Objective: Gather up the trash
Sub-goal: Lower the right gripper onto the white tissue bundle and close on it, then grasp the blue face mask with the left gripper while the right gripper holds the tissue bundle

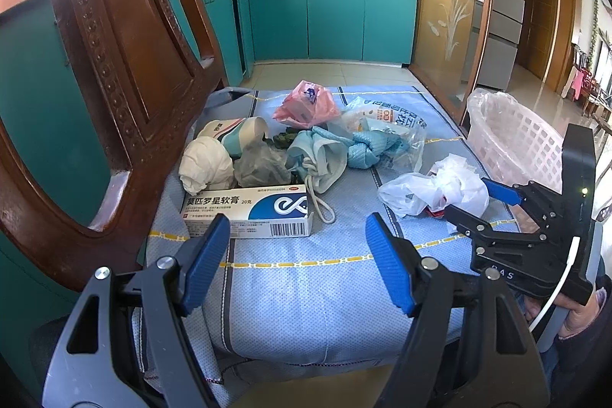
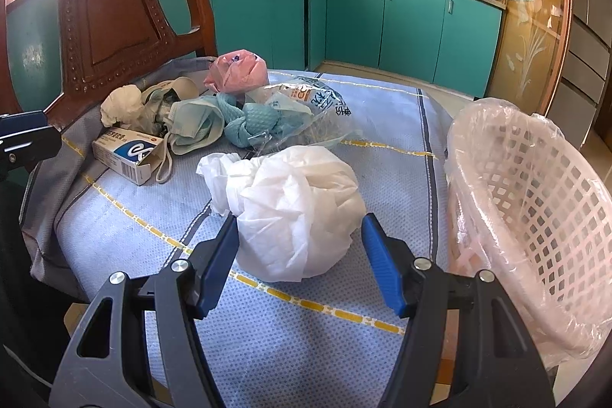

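Note:
Trash lies on a blue cloth (image 1: pixel 298 278) over a seat. A white crumpled plastic bag (image 2: pixel 294 209) sits between the fingers of my open right gripper (image 2: pixel 300 230), which shows at the right of the left wrist view (image 1: pixel 470 205); the jaws stand on both sides of the bag without squeezing it. My left gripper (image 1: pixel 298 228) is open and empty, just in front of a white and blue medicine box (image 1: pixel 248 211). A pink basket lined with a plastic bag (image 2: pixel 535 201) stands at the right.
Behind the box lie a white tissue wad (image 1: pixel 206 165), a paper cup (image 1: pixel 237 132), a pink bag (image 1: pixel 306 104), a blue knotted cloth (image 1: pixel 367 148) and a clear printed bag (image 1: pixel 386 119). A carved wooden chair back (image 1: pixel 114 71) rises on the left. Teal kitchen cabinets (image 1: pixel 329 18) stand behind.

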